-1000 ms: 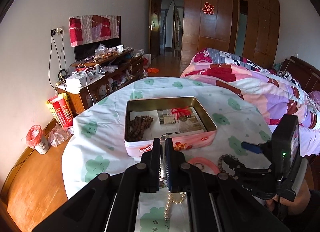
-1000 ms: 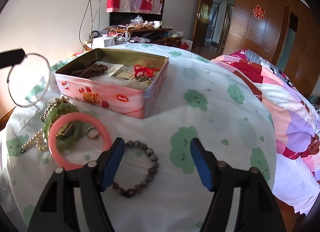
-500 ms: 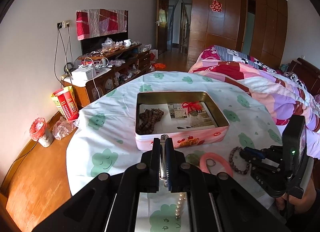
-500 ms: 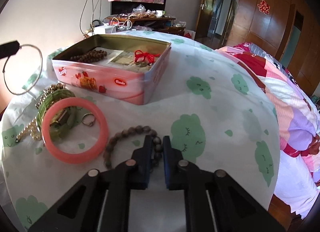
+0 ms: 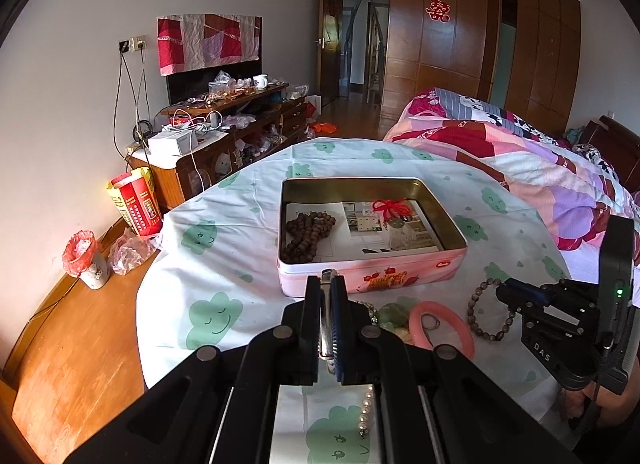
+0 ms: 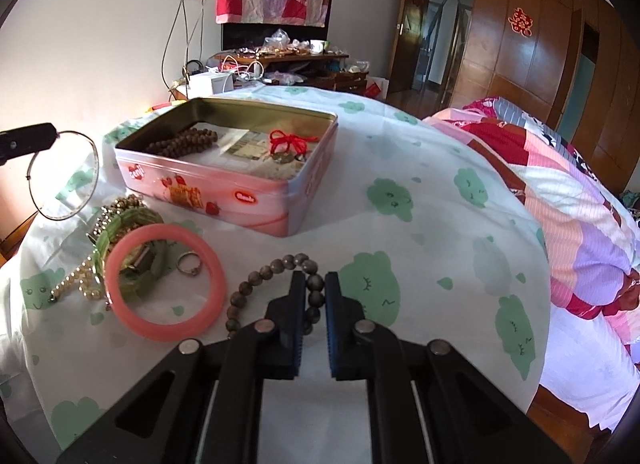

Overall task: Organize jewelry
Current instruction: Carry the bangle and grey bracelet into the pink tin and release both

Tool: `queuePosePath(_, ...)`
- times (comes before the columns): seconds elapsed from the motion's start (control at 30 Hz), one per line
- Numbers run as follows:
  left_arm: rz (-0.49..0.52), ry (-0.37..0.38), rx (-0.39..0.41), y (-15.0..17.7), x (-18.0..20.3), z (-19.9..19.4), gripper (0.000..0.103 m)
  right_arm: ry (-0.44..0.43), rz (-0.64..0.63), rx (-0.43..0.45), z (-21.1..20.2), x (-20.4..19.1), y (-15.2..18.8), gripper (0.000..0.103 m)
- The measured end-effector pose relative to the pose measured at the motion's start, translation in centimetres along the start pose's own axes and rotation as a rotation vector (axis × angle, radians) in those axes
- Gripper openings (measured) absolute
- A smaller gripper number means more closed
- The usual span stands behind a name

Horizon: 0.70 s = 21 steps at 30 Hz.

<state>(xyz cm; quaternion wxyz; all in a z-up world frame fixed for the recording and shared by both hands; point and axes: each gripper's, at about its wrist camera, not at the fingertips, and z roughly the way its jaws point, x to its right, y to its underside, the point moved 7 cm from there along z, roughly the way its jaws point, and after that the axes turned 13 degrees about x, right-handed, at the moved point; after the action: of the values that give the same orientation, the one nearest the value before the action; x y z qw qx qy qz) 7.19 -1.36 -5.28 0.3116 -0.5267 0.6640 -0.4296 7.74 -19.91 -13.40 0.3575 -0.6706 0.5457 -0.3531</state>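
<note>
While the right tool (image 6: 316, 284) pinches the dark brown beaded bracelet (image 6: 272, 268) on the cloud-print table (image 6: 420, 223), the left tool (image 5: 328, 296) clamps a thin silver wire bangle (image 6: 64, 175) in the air, left of the open pink rectangular tin (image 6: 224, 187).

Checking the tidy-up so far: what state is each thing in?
Tin: open, lid absent.
Left tool: shut on thin hoop, lifted.
Right tool: shut on bead bracelet.
Pink bangle: flat on cloth.
Ring: inside bangle.
</note>
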Motion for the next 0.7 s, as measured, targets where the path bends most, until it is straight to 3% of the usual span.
queuePosePath(0.7,0.007,-0.021,0.004,-0.8,-0.9,0.5,0.004,-0.002,0.003,0.065,-1.2,0.6,-2.6,0.010)
